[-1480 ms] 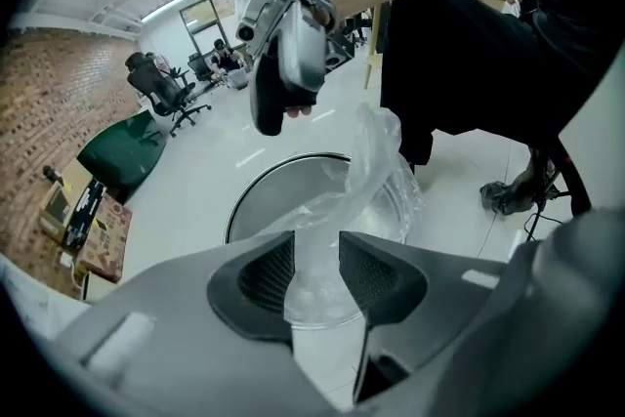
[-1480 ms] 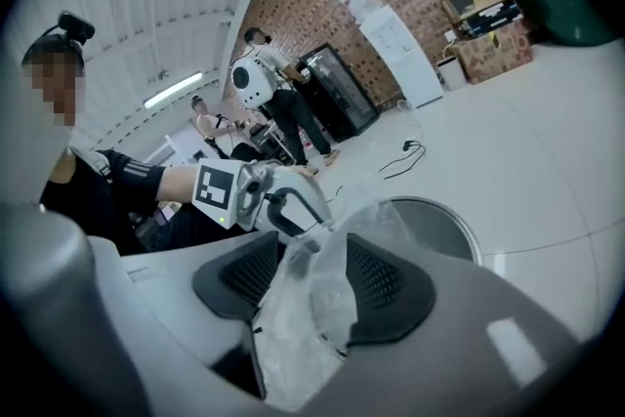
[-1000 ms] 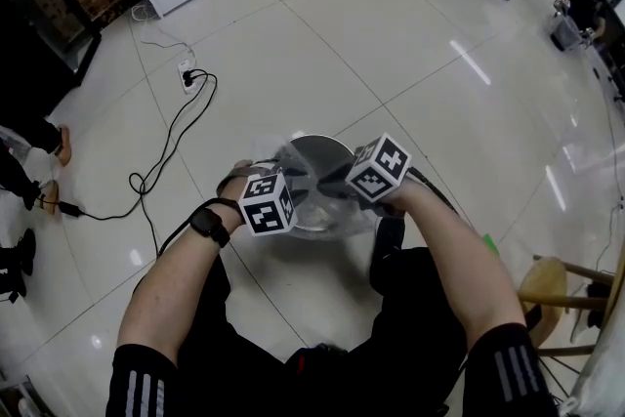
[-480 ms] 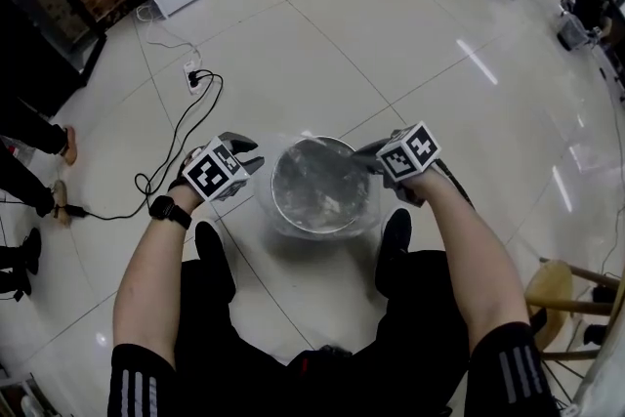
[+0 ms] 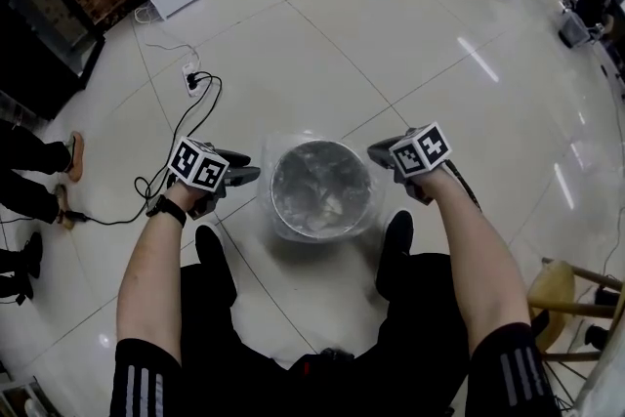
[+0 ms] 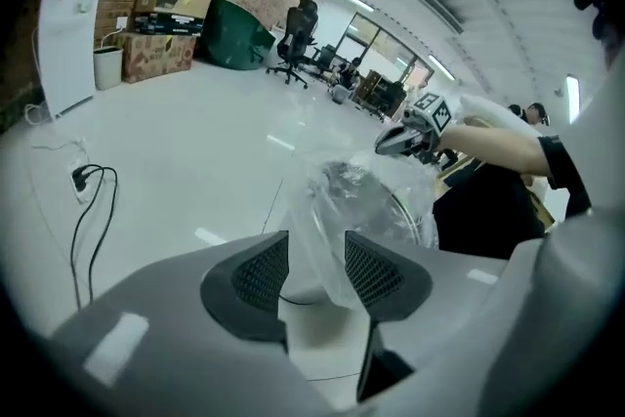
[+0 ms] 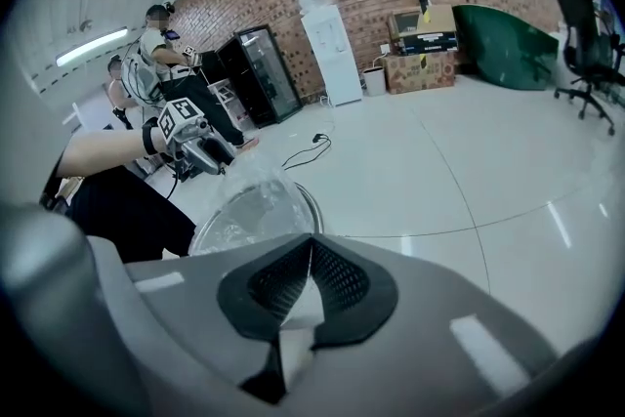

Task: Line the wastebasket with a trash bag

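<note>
Far left: another person's legs [image 5: 34, 195] on the pale tile floor [image 5: 391, 44], with a black cable [image 5: 181, 127] looping from a plug toward them.

Next, left tool [image 5: 244, 167], just left of the bin and pointing at it. Spread, having just been opening. A loose fold of the clear bag [image 5: 268, 181] hanging in the gap, close to one mesh pad, not squeezed.

Centre: round metal bin [image 5: 323, 144], upright on the floor just ahead of the wearer's shoes [image 5: 209, 247]. Bag already down inside it, crinkled film lining the bottom, draped over the rim and bulging outward on the left and near sides.

Right of that: right tool [image 5: 379, 152], at the bin's right rim. Pressed together, pinching a thin strip of bag film, seen in the right gripper view as a pale sliver between the dark pads.

Far right: a wooden stool [image 5: 552, 286] near the frame edge, well apart from the bin.
</note>
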Demonstrator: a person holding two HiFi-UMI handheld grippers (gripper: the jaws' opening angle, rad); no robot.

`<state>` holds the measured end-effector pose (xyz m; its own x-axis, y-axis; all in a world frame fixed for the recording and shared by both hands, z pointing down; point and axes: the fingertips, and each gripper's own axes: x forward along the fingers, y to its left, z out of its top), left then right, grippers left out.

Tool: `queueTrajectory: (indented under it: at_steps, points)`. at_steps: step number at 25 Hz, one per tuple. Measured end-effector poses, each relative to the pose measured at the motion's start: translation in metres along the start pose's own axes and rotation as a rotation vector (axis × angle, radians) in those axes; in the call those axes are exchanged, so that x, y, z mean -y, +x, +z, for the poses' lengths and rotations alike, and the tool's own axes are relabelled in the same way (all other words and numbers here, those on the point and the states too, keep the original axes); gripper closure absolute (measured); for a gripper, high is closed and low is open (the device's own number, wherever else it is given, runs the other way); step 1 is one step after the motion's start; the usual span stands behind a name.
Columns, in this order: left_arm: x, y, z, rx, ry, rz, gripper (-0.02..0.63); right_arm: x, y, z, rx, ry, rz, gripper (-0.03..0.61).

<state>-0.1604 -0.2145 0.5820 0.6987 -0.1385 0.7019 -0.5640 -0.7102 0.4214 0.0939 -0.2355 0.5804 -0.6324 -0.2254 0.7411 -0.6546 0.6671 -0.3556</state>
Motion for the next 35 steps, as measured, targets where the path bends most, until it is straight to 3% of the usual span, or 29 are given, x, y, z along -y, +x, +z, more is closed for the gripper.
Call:
queueTrajectory:
  at_steps: [3,7,8,13,14,18,22,25,27,35]
  points:
    - [-0.002,0.012,-0.007,-0.032,-0.004,-0.002,0.457,0.007,0.001,0.001,0.015,0.011,-0.011,0.572]
    - [-0.006,0.016,0.002,-0.013,0.037,0.021,0.608,0.016,0.004,-0.003,0.015,-0.008,-0.034,0.572]
    - [-0.006,0.018,0.002,-0.018,0.049,0.023,0.613,0.018,0.005,-0.004,0.017,-0.009,-0.039,0.572]
    - [-0.011,0.026,0.004,-0.023,0.067,0.039,0.61,0.037,0.012,-0.01,0.009,-0.009,-0.081,0.572]
    - [-0.01,0.026,0.008,-0.001,0.044,0.012,0.609,0.04,0.013,-0.011,0.004,-0.005,-0.083,0.572]
    - [-0.001,0.021,0.017,0.062,-0.049,-0.134,0.46,0.039,0.019,-0.006,-0.003,-0.013,-0.073,0.572]
    - [-0.001,0.018,0.019,0.081,-0.079,-0.172,0.445,0.037,0.023,0.002,0.015,-0.008,-0.064,0.572]
    - [-0.005,0.026,0.014,0.045,-0.049,-0.13,0.493,0.04,0.023,0.001,0.009,0.0,-0.067,0.572]
    - [-0.011,0.032,0.009,0.016,-0.022,-0.085,0.611,0.043,0.025,-0.001,0.003,-0.002,-0.071,0.572]
    - [-0.039,0.046,0.011,-0.014,0.028,0.078,0.614,0.06,0.037,-0.018,-0.067,-0.033,-0.119,0.572]
